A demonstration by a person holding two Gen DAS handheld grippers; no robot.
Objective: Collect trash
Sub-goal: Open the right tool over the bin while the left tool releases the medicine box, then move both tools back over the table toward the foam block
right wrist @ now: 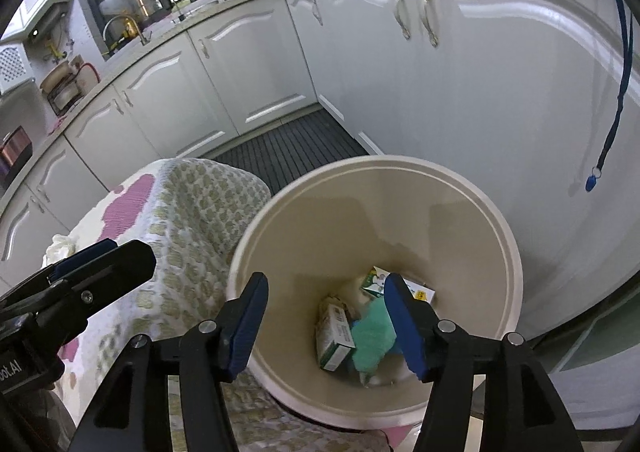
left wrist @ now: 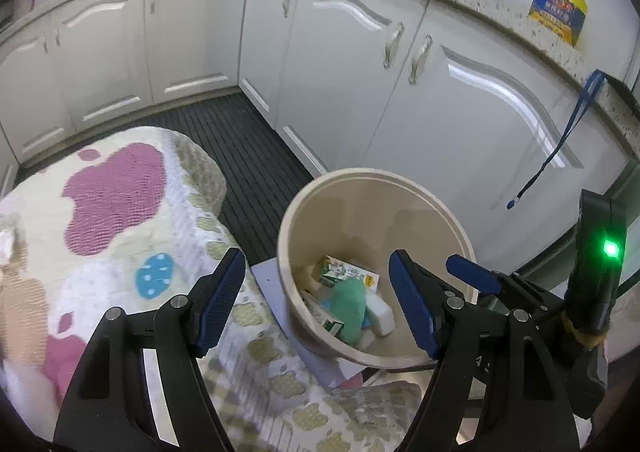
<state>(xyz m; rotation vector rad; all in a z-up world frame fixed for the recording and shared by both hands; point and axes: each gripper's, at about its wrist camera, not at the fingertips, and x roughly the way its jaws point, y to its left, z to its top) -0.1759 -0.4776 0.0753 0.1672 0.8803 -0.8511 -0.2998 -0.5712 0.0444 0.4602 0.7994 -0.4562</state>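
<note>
Both my grippers, left (left wrist: 316, 300) and right (right wrist: 326, 320), hang with fingers apart and empty above the beige bin (right wrist: 516, 276), where cartons and a green cloth (right wrist: 372, 336) lie dropped. Next: fetch remaining trash.

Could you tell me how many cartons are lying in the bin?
2 visible. One green carton lies at the bottom left of the bin; another carton leans by the far wall. A green cloth may hide more.

Both the left gripper (left wrist: 316, 300) and the right gripper (right wrist: 326, 322) tilt downward, fingers parted and empty.
</note>
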